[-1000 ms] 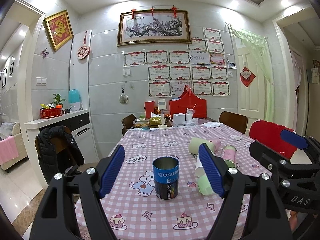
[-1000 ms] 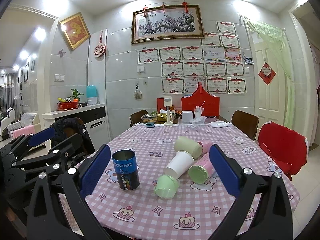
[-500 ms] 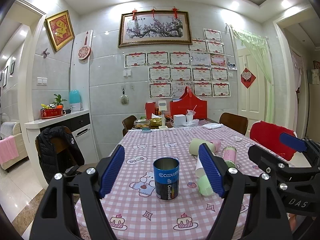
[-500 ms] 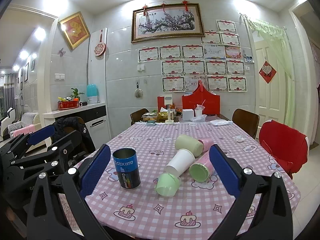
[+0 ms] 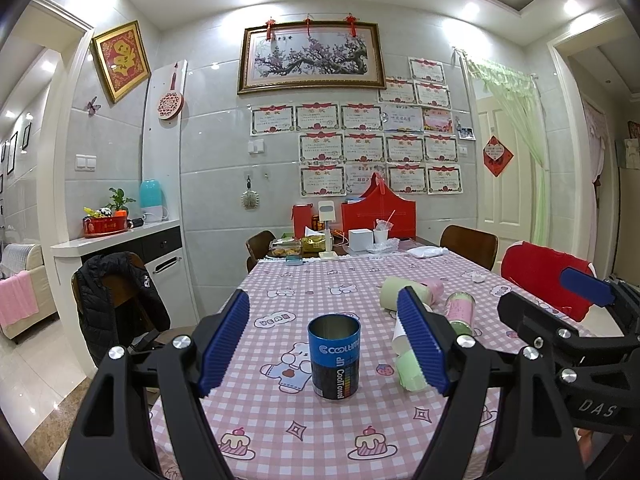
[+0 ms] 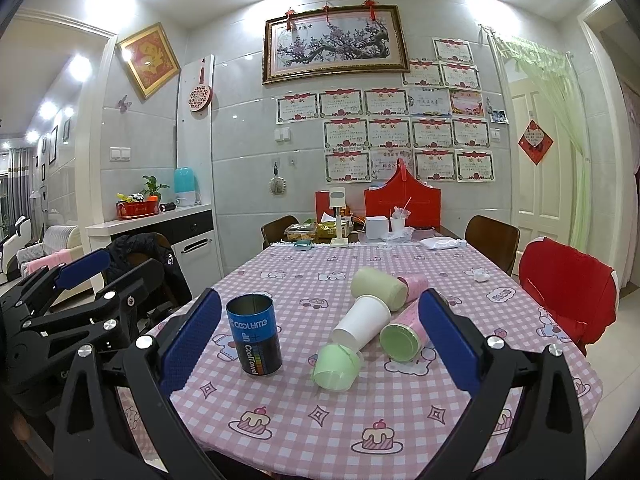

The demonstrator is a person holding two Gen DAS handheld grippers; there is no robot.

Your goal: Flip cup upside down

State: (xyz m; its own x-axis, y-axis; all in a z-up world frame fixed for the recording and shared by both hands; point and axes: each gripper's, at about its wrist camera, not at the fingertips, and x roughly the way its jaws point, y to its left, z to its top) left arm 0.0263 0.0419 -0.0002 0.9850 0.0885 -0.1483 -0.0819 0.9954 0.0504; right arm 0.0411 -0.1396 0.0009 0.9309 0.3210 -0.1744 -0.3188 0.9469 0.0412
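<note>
- Almost nothing is changing from the earlier pictures: both tools are staying back from the bench (image 5: 280, 420), and the blue cup (image 5: 334, 357) is still standing in the same spot with its mouth up.
- Only the views are sliding a tiny bit, so the hands are hardly moving.
- Nobody is holding the blue cup (image 6: 254, 335); it is sitting near the front edge of the pink checked bench, and it is not flipped yet.
- Left tool (image 5: 326, 346) is wide open and holding nothing; the blue cup is showing right between its blue pads, but farther away.
- Right tool (image 6: 318, 340) is wide open too, holding nothing, with the lying cups in front of it.
- Trouble I am guessing at: the blue cup looks like smooth, shiny metal, so it may be slipping out of the pads during the turn.
- A green cup (image 6: 335, 365), a white cup (image 6: 362, 322) and a pink cup (image 6: 404, 334) are lying on their sides just right of the blue one. A wide swing may be bumping them and making them roll.
- Being close to the edge, a knocked cup may be falling to the floor.
</note>
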